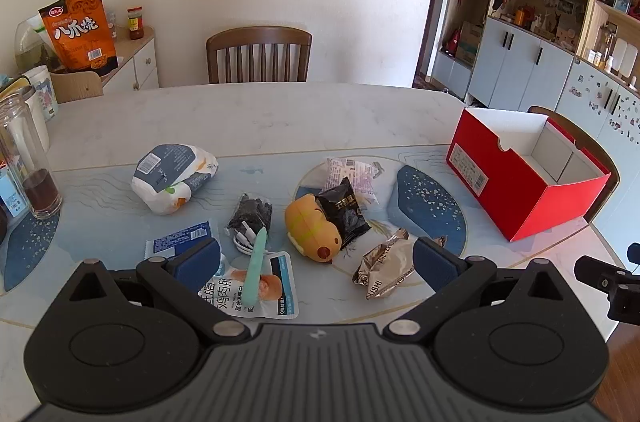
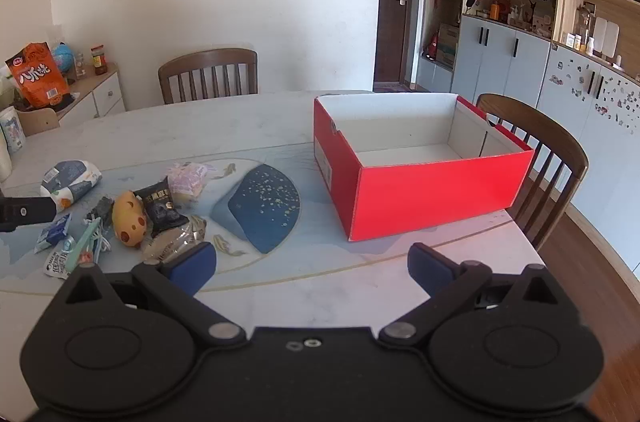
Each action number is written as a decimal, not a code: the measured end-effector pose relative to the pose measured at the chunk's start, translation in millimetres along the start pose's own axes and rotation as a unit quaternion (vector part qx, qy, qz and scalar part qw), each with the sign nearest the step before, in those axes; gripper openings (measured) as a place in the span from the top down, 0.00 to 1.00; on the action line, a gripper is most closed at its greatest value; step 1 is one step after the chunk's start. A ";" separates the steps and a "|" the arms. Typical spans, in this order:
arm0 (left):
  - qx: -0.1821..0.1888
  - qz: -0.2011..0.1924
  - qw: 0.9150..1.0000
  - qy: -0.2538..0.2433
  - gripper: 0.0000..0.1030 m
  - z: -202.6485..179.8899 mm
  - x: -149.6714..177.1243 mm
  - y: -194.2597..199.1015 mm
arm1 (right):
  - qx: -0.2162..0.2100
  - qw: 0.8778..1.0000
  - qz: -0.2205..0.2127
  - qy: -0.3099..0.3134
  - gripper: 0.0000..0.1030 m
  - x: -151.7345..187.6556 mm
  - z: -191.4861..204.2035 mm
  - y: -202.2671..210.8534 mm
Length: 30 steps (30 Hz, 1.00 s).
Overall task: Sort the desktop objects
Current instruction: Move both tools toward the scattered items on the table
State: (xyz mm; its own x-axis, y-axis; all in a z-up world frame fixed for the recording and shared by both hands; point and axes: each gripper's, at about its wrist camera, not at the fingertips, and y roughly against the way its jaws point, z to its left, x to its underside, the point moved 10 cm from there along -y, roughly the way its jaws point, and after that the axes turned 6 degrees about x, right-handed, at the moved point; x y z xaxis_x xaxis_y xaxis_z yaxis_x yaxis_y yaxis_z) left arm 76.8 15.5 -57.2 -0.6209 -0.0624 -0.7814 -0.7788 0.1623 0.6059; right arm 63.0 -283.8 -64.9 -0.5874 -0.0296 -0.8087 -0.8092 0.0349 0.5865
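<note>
Two grippers hover above the near edge of the table (image 1: 280, 110), both w/ fingers spread wide & nothing between them. Left gripper (image 1: 316, 262) sits over the clutter; right gripper (image 2: 312, 264) is over bare tabletop, just in front of the red box (image 2: 436, 190).

Red box stands open-topped at the table's right edge, white inside, nothing visible in it.

Clutter lies mid-table toward the near edge, well apart from the box:
- white/blue bag (image 1: 174, 176), farthest left of the pile
- blue sachet (image 1: 182, 238), partly behind the left finger
- black bundle w/ white cable (image 1: 250, 218)
- mint green stick (image 1: 256, 268) lying across a chicken-breast pouch (image 1: 264, 292)
- yellow toy (image 1: 312, 228), touching a black snack pack (image 1: 344, 212) that leans on it
- pink-print packet (image 1: 352, 174) behind those
- crinkled gold wrapper (image 1: 384, 264) near the right finger

Glass jar (image 1: 28, 158) w/ dark liquid stands at the left edge.
</note>
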 end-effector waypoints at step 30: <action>-0.060 -0.040 0.997 0.035 0.00 -7.5 -6.4 5.0 | -0.098 0.992 -0.031 0.076 0.01 -16.1 7.7 -8.0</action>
State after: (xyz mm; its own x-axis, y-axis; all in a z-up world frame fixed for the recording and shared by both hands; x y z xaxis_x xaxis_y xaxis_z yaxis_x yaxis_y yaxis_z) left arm 76.2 9.3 -48.1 -0.5570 -0.1395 -0.8187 -0.8291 0.0360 0.5580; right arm 79.0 -276.0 -56.9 -0.5191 -0.1766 -0.8362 -0.8217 -0.1659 0.5452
